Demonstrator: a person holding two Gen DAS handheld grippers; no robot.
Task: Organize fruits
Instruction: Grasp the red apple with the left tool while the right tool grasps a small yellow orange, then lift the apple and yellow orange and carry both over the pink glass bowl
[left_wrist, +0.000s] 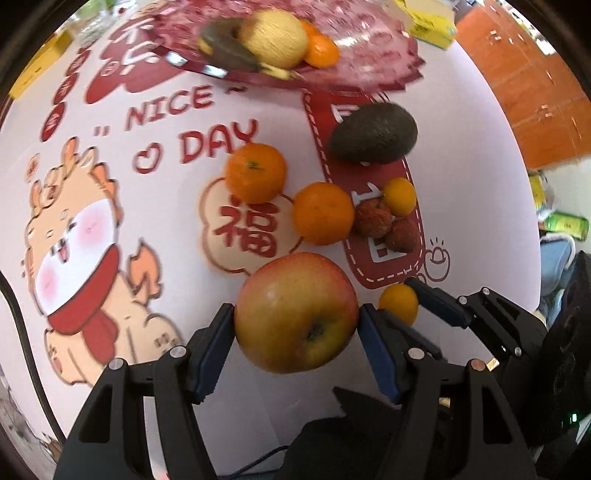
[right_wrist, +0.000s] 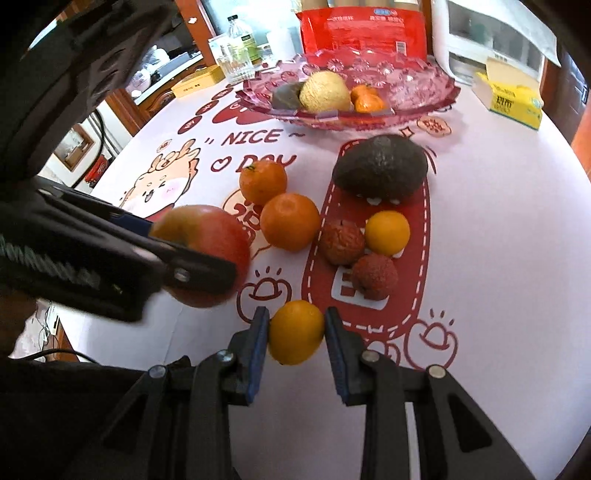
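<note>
while the apple (left_wrist: 296, 312) is clamped between the pads of the left gripper (left_wrist: 296, 325), with its stem dimple turned toward the camera, the pink glass bowl (right_wrist: 424, 92) is seen to lie straight ahead of the fingers, at the far side of the tablecloth (right_wrist: 498, 221). the coming move is judged to turn on that line: the apple has to be carried forward over the loose fruit and set down in the bowl beside the avocado, the pale round melon-like fruit (right_wrist: 324, 92) and the tangerine already there. the left gripper is judged to be the nearer of the 2 to the bowl, since in the right wrist view it is seen ahead and to the left.

the right gripper (right_wrist: 296, 332) is closed on a small yellow-orange citrus (right_wrist: 296, 332), which is pinched at its sides low over the cloth; whether it is lifted clear cannot be told.

between the grippers and the bowl are left 2 tangerines (right_wrist: 263, 182) touching each other, a dark avocado (right_wrist: 380, 170) with its long axis lying across the view, another small citrus (right_wrist: 387, 228) and 2 lychees (right_wrist: 341, 242) in a tight cluster.

the cloth is white, printed with red cartoon figures and lettering. beyond it are seen a yellow tissue box (right_wrist: 509, 103), a red packet (right_wrist: 364, 31), glass bottles (right_wrist: 240, 48) and wooden cabinets.
</note>
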